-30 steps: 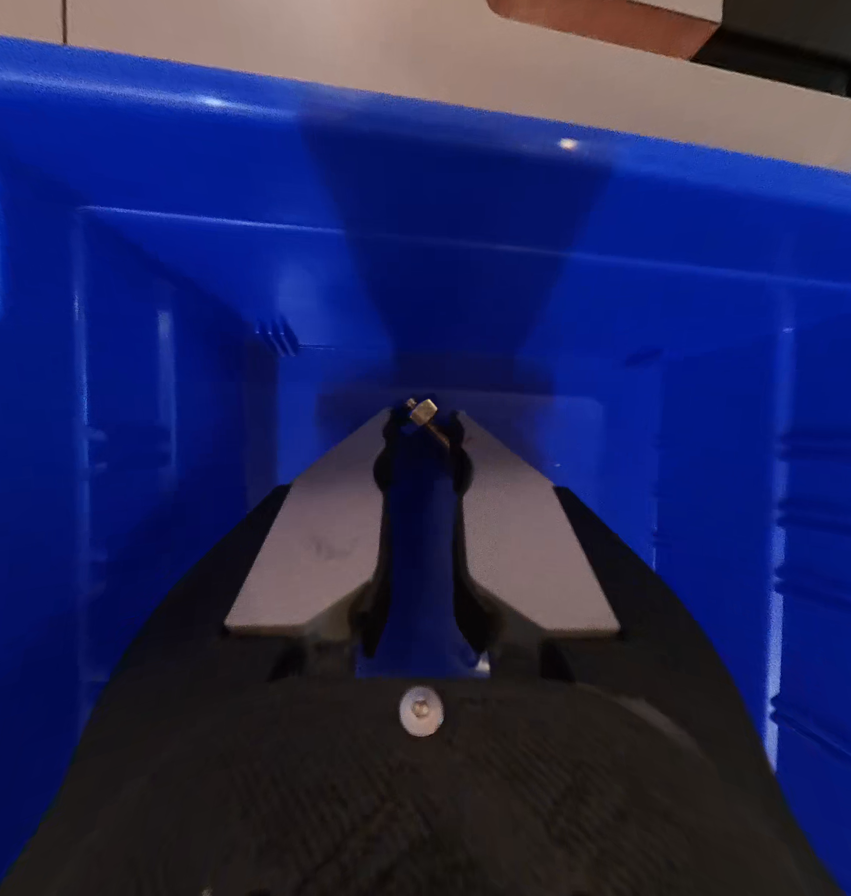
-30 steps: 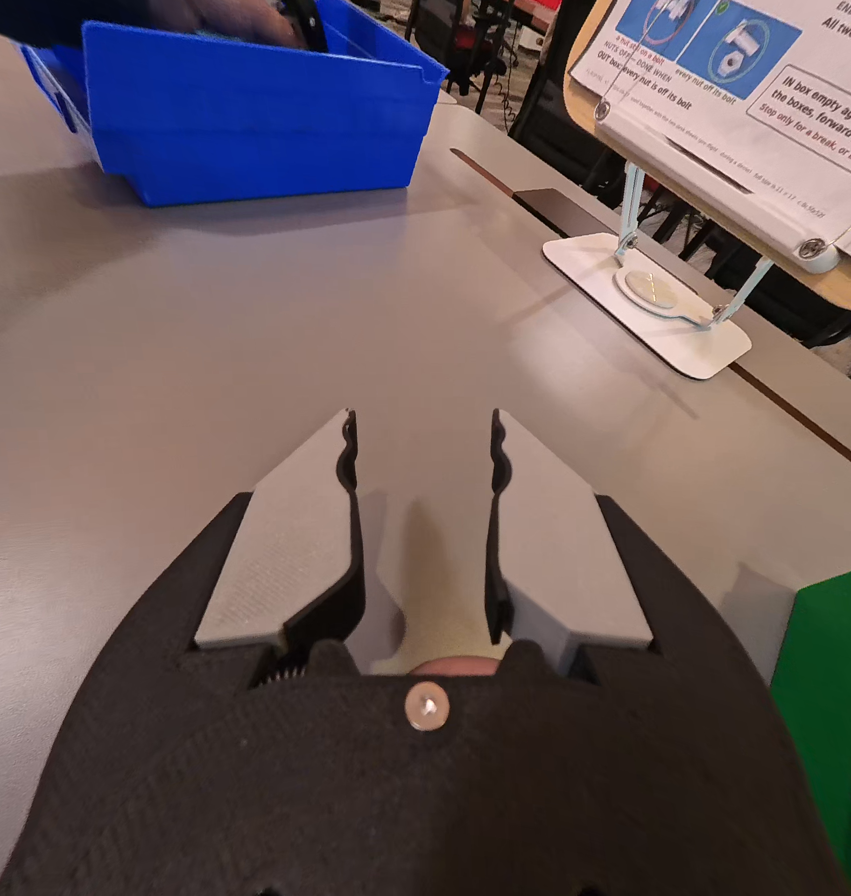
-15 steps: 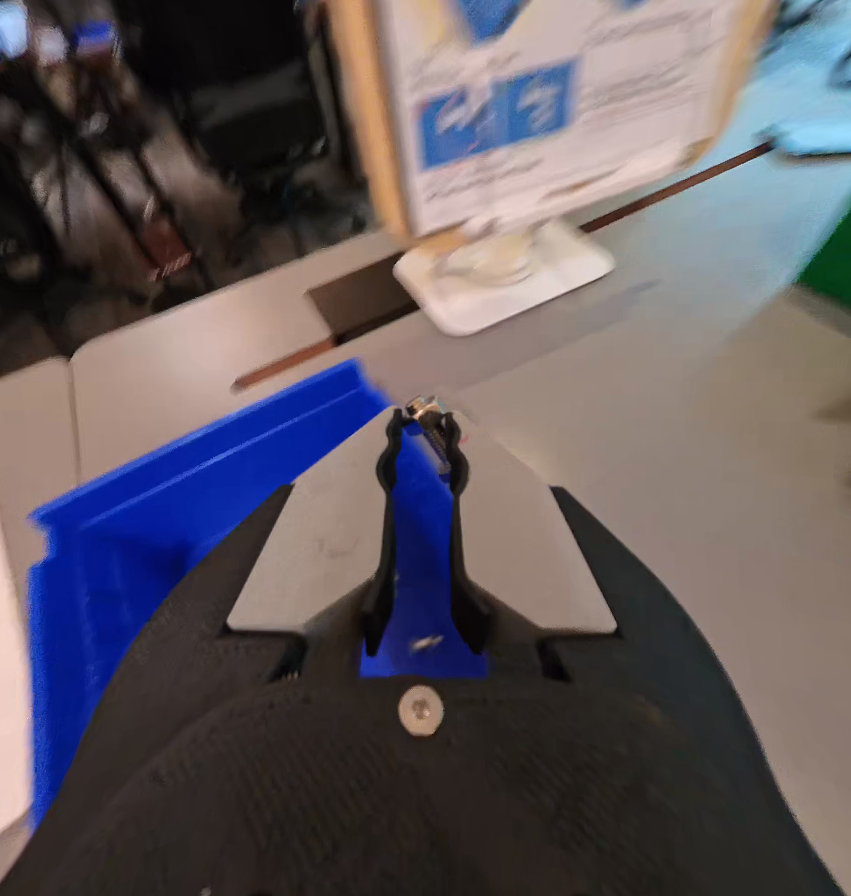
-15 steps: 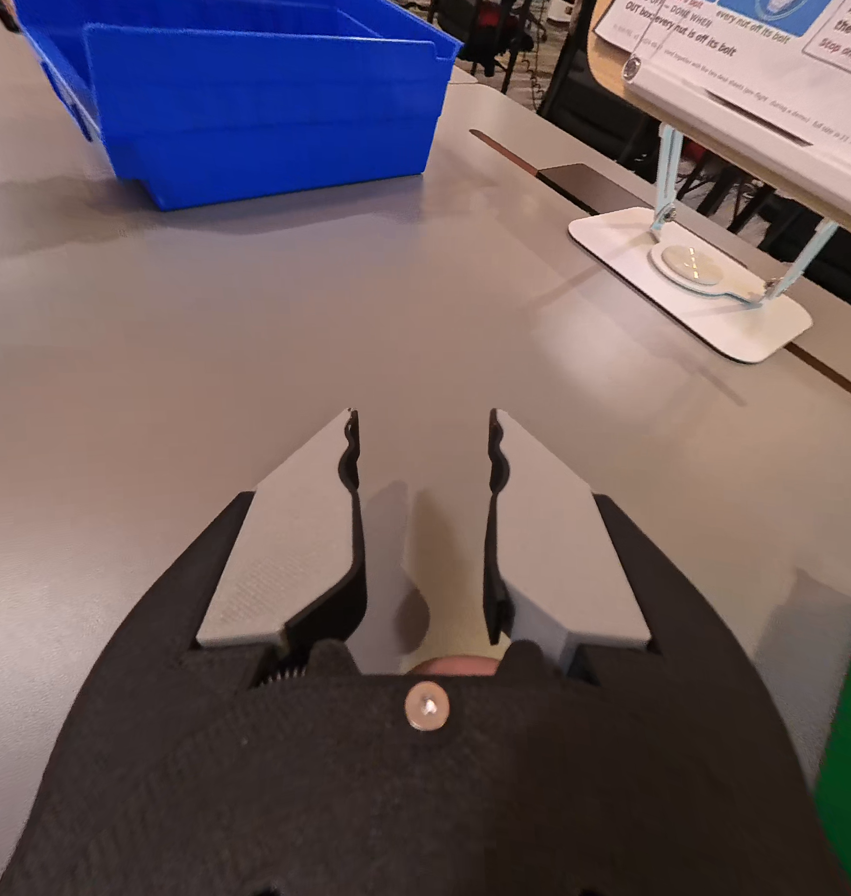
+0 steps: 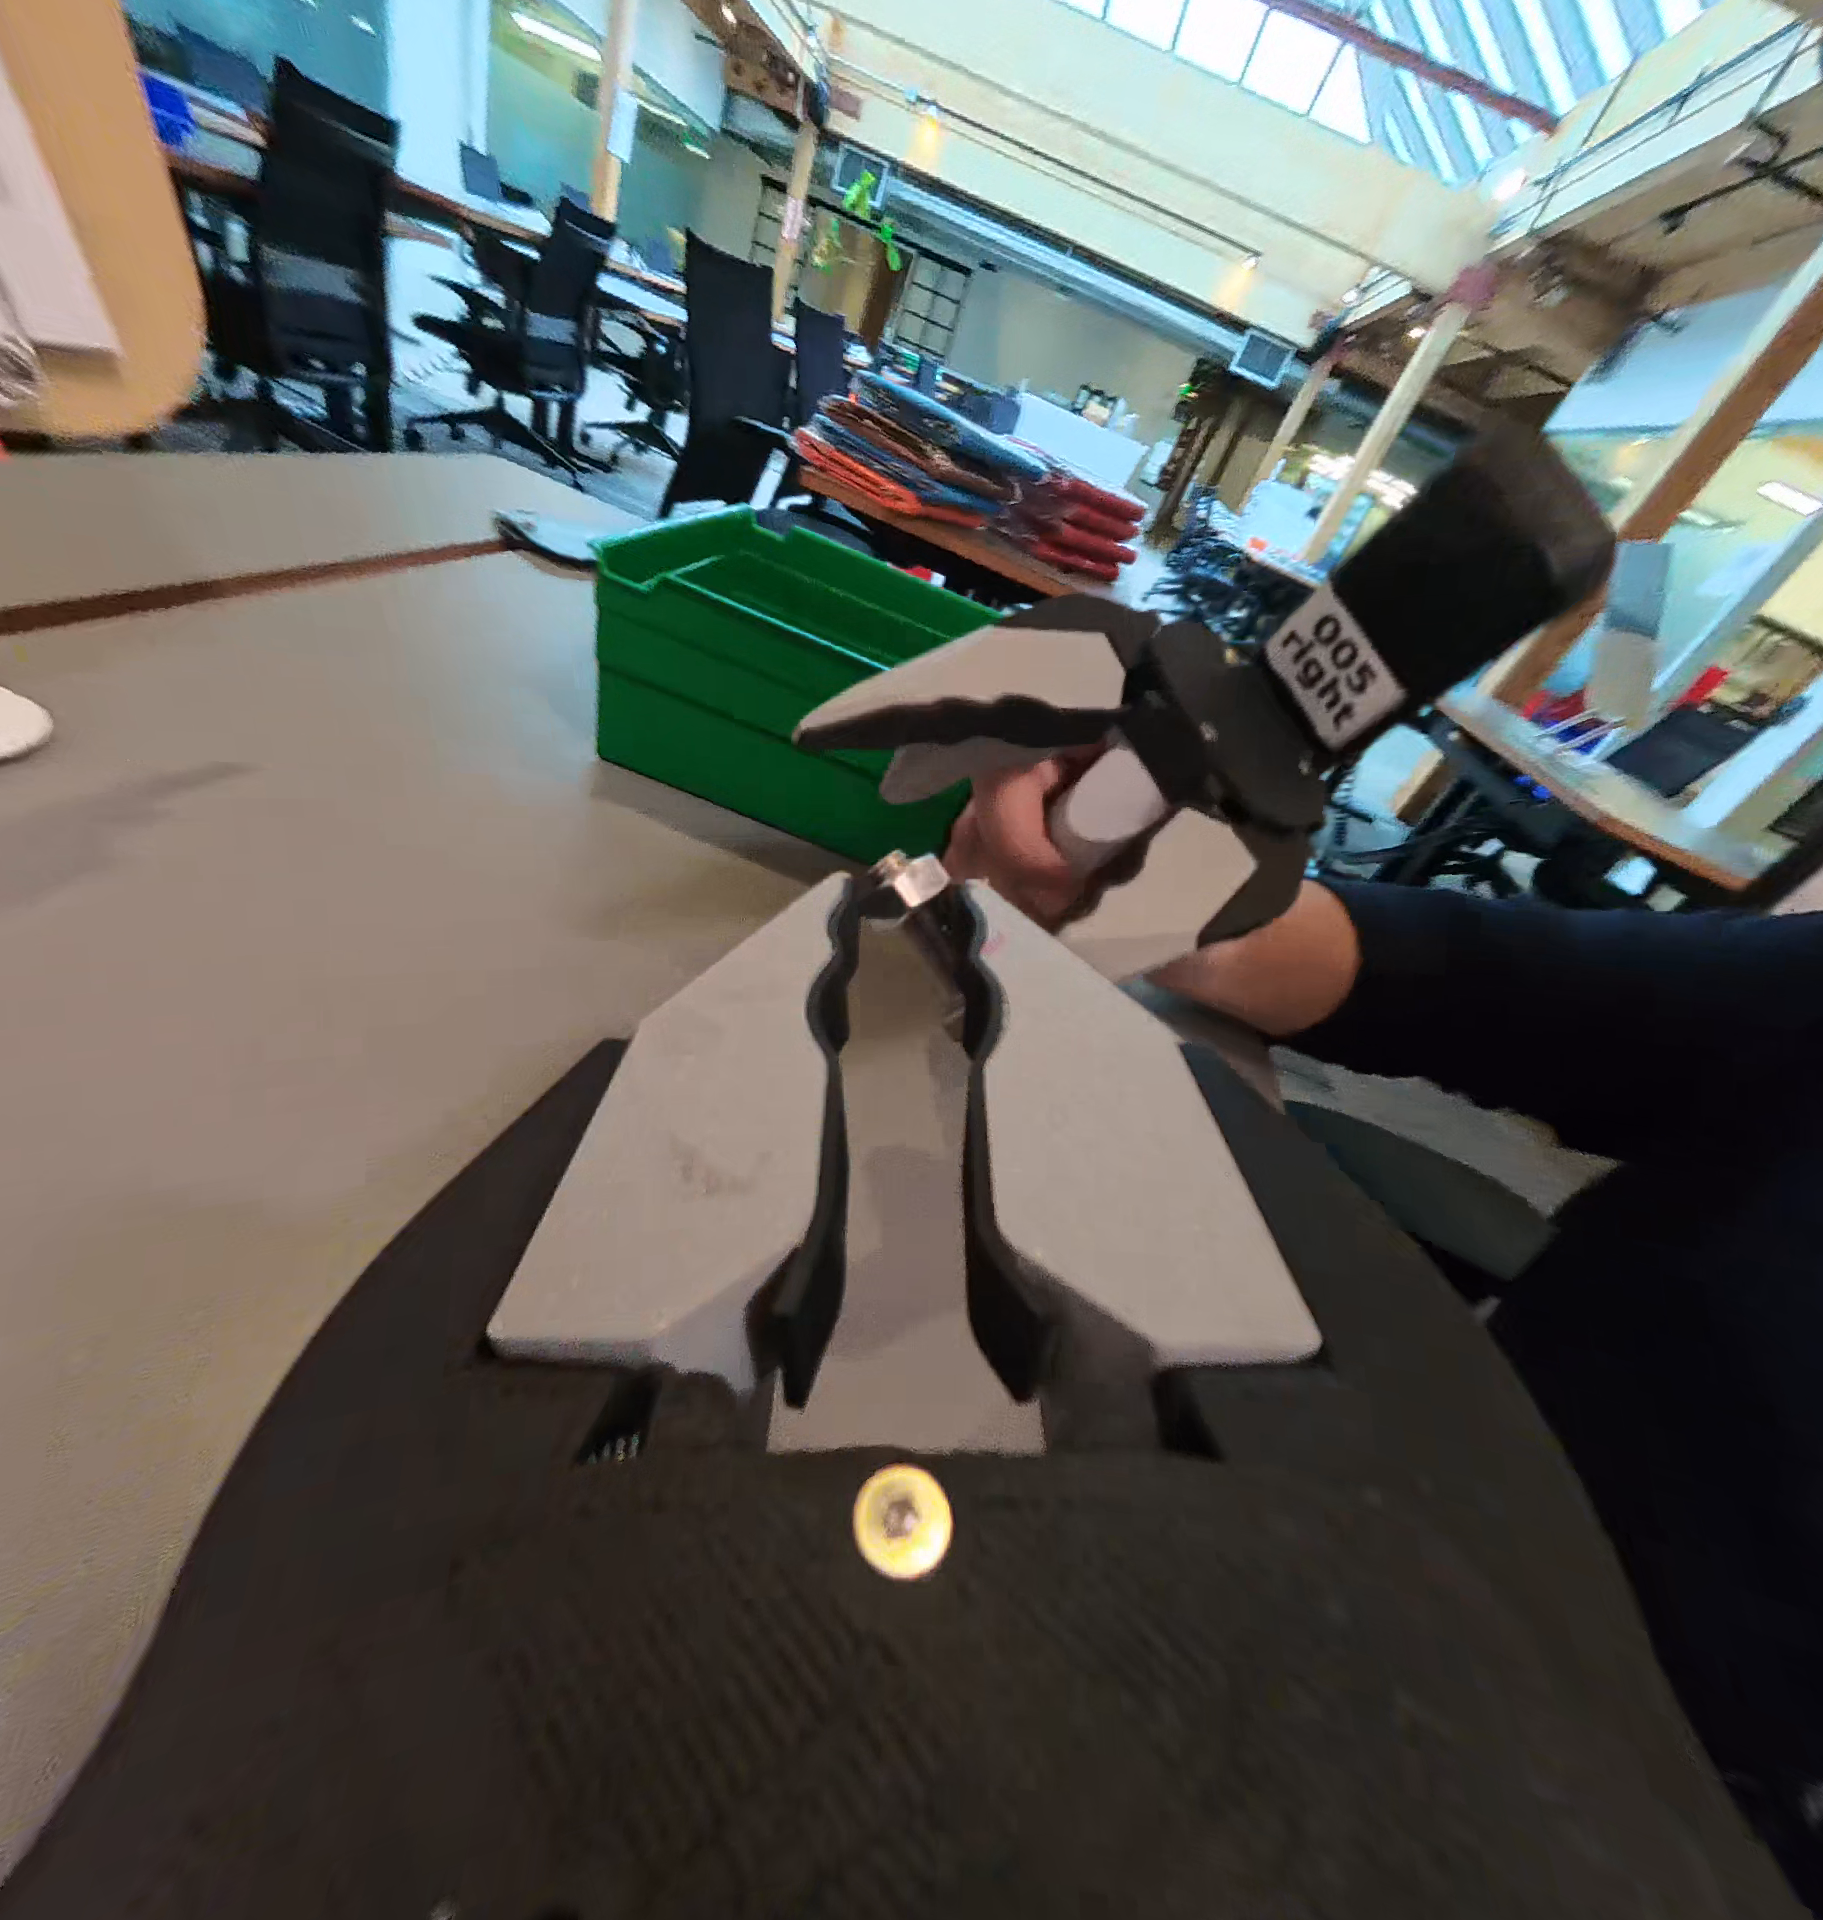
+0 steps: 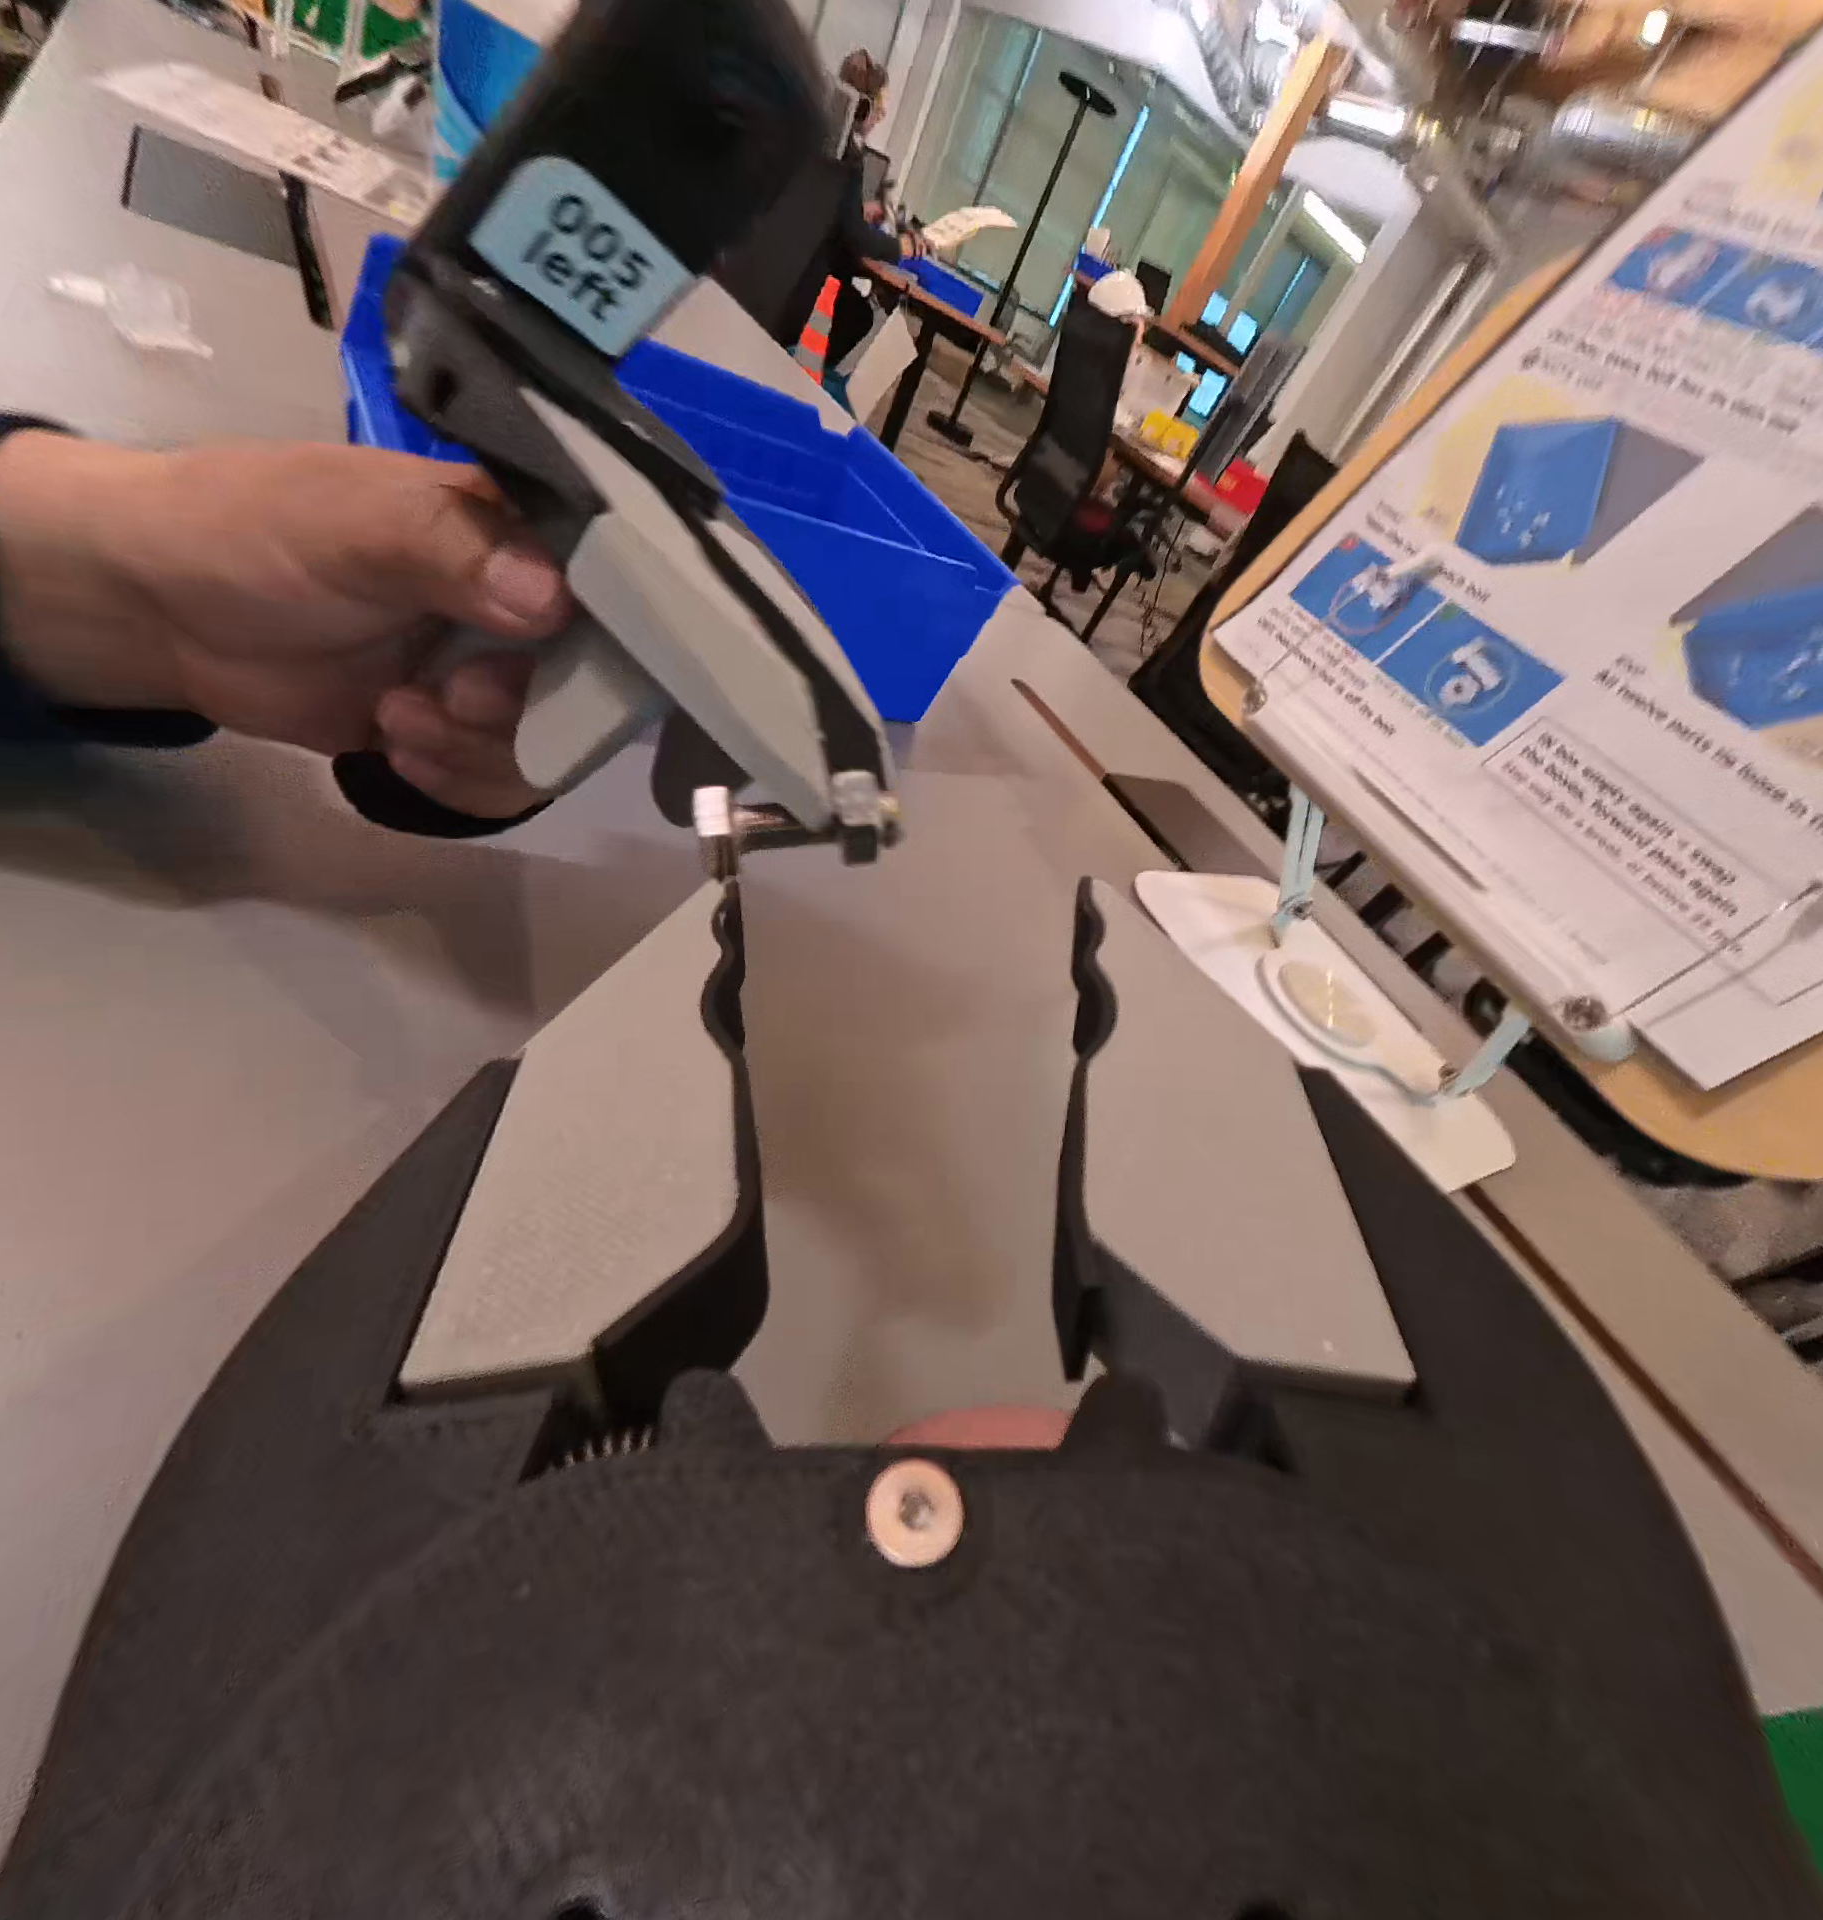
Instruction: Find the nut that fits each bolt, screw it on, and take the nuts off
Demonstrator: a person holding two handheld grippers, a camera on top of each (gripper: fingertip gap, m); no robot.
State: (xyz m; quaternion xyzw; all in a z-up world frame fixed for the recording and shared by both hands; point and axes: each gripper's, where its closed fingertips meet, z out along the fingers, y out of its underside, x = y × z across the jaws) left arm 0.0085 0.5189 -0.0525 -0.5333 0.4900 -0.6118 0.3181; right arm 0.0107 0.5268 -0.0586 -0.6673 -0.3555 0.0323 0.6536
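Left gripper (image 5: pixel 905 914) pinches a small silver bolt (image 6: pixel 741 821) above the grey table (image 5: pixel 263 831).
Right gripper (image 6: pixel 902 914) hangs spread and empty just beside it; a green plastic bin (image 5: pixel 761 675) stands behind.

We see grey fingers (image 6: pixel 1198 1174) on a black, finely ribbed gripper body (image 6: pixel 886 1714). We catch a silvery metal bolt (image 6: pixel 756 821) with a pale head. A bright blue bin (image 6: pixel 886 582) sits on the grey-beige table (image 6: pixel 211 1039), and we spot a solid green bin (image 5: pixel 741 665).
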